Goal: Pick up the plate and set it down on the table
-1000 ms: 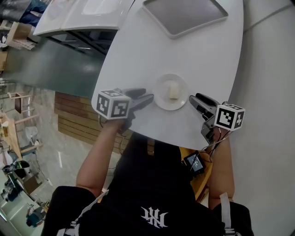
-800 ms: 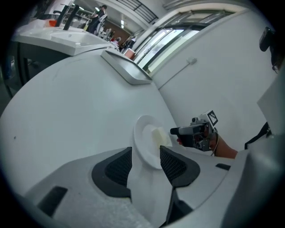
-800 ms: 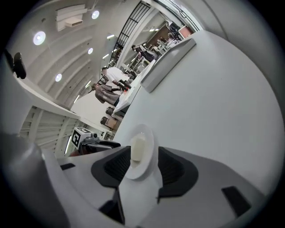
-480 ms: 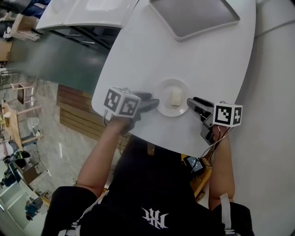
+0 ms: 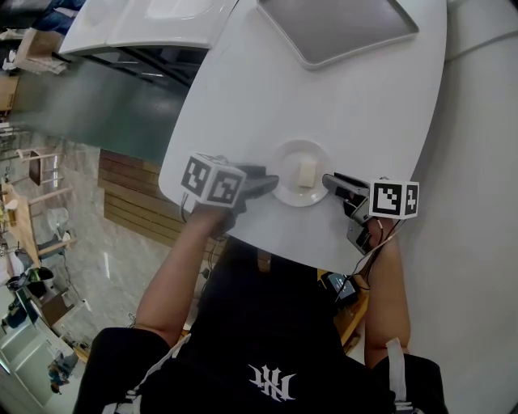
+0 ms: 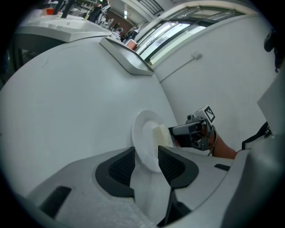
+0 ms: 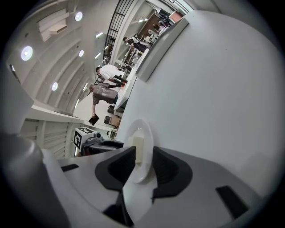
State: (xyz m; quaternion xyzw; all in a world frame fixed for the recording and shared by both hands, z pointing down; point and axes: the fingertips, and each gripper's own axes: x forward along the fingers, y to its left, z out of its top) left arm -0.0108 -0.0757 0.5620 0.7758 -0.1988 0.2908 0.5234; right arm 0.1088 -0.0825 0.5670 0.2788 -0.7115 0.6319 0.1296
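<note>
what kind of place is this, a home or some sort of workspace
Probably a large open workspace or lab hall, not a home: a high ceiling with round lights, people standing in the background, and a plain white table with more white worktops beyond it.

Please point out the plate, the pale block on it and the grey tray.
plate (image 5: 299, 148), head view, far rim
pale block (image 5: 306, 173), head view, top face
tray (image 5: 340, 28), head view, bare middle
</note>
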